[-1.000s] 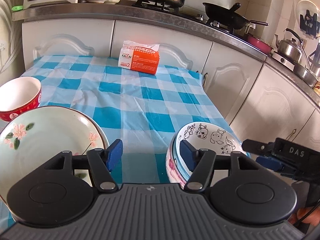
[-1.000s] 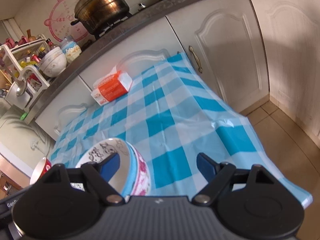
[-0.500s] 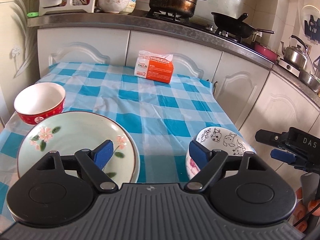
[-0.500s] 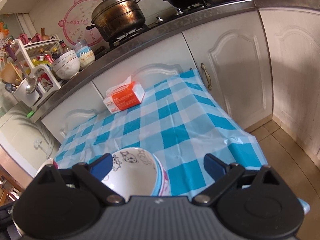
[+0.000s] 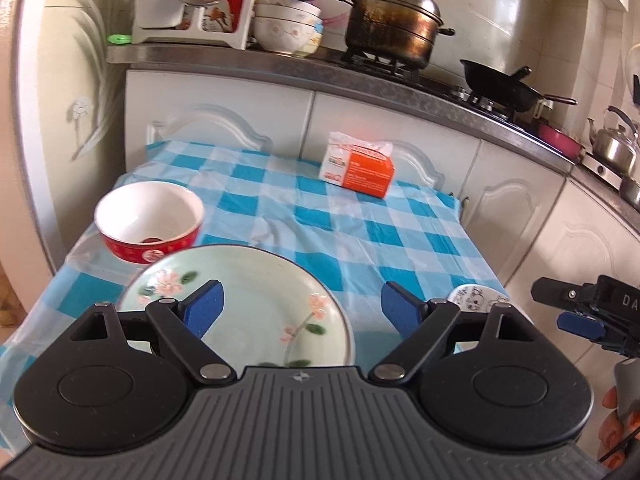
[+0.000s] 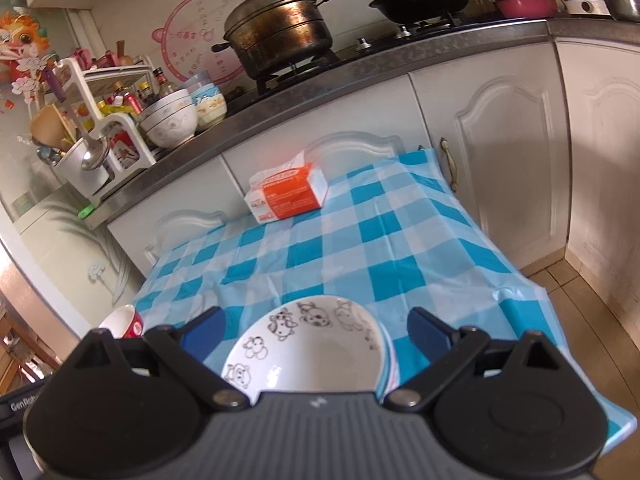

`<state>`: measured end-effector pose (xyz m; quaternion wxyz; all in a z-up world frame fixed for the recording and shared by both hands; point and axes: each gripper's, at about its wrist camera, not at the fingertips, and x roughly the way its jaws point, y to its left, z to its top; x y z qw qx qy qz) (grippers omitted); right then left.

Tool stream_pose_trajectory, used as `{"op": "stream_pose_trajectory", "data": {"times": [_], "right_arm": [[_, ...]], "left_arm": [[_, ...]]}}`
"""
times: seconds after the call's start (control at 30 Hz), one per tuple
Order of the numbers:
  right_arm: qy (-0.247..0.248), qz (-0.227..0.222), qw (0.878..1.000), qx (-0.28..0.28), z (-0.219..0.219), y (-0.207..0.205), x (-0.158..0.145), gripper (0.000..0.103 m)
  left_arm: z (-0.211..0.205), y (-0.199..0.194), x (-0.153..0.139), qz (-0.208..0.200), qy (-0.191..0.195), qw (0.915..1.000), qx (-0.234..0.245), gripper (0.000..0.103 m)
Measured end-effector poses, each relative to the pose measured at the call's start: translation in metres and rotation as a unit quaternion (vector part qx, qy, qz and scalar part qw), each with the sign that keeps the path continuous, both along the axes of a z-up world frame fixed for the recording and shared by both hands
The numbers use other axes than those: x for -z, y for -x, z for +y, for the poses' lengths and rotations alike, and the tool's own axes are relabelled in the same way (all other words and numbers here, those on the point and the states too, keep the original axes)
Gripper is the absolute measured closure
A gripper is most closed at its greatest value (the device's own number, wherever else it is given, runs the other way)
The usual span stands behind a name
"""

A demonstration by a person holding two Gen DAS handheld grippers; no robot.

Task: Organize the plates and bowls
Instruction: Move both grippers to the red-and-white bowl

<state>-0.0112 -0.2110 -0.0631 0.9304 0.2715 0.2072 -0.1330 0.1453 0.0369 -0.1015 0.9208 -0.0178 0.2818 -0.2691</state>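
Note:
A pale green plate with pink flowers point(image 5: 248, 312) lies at the table's near left edge. A red bowl with a white inside point(image 5: 150, 220) stands just behind it; its rim also shows in the right wrist view point(image 6: 122, 320). A white bowl with cartoon animals point(image 6: 312, 352) stands at the near right edge, partly hidden in the left wrist view point(image 5: 476, 294). My left gripper point(image 5: 300, 310) is open and empty above the plate's near side. My right gripper point(image 6: 316, 330) is open and empty, its fingers either side of the cartoon bowl, above it.
An orange and white tissue pack point(image 5: 358, 168) lies at the far side of the blue checked tablecloth point(image 5: 360, 232). Behind are white cabinets, a counter with a large pot point(image 5: 392, 24), a wok, stacked bowls and a utensil rack. The floor point(image 6: 592, 292) drops off at right.
Both grippers have pulled back and risen, so more of the table and counter shows. The left gripper's jaws have opened wider. The plate and bowls have not moved.

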Motion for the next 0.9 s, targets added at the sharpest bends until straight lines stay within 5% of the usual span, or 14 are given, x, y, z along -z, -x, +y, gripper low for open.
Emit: {"op": "stream_pose_trajectory", "data": {"times": [0.47,0.9], "right_arm": [[0.012,0.007,0.997,-0.078,0.042,-0.04,-0.014,0.006],[-0.02,0.019,0.986,-0.166,0.084,-0.13,-0.025,0.006]], "left_arm": [[0.08,-0.03,-0.006,0.002,0.023,0.9932,-0.114,0.0],[0.121,-0.08,0.001,0.027,0.025,0.9809,-0.191,0.0]]}}
